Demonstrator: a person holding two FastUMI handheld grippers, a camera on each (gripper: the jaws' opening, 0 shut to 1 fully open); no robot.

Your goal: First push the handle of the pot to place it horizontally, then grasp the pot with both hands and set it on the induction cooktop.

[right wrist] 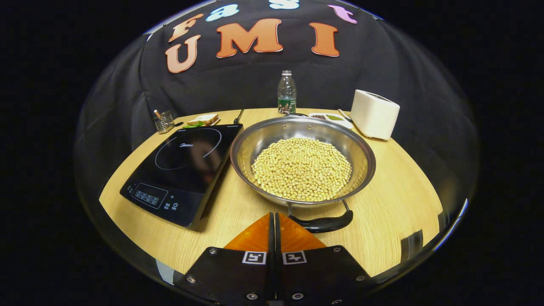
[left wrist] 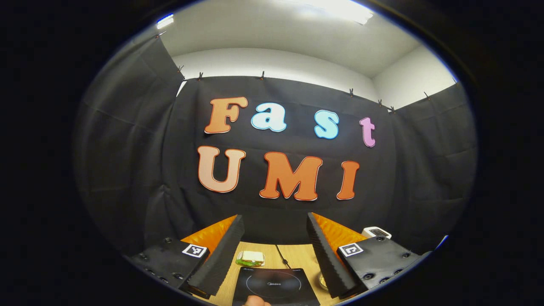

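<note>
In the right gripper view, a steel pot [right wrist: 255, 146] full of pale yellow beans [right wrist: 301, 168] stands mid-table. Its black loop handle [right wrist: 325, 223] is at the near rim, towards me. The black induction cooktop [right wrist: 182, 168] lies just left of the pot. My right gripper [right wrist: 274, 214] is shut with nothing in it, its tips just left of the handle. Whether they touch it I cannot tell. My left gripper [left wrist: 275, 217] is open, held high and aimed at the back wall, with the cooktop [left wrist: 274, 284] low between its fingers.
A white toaster [right wrist: 375, 114], a water bottle [right wrist: 287, 93] and a small dish of seasonings [right wrist: 329, 117] stand behind the pot. A sandwich [right wrist: 204, 119] and a wire utensil holder [right wrist: 163, 122] sit behind the cooktop. A fingertip [left wrist: 255, 301] shows at the bottom of the left gripper view.
</note>
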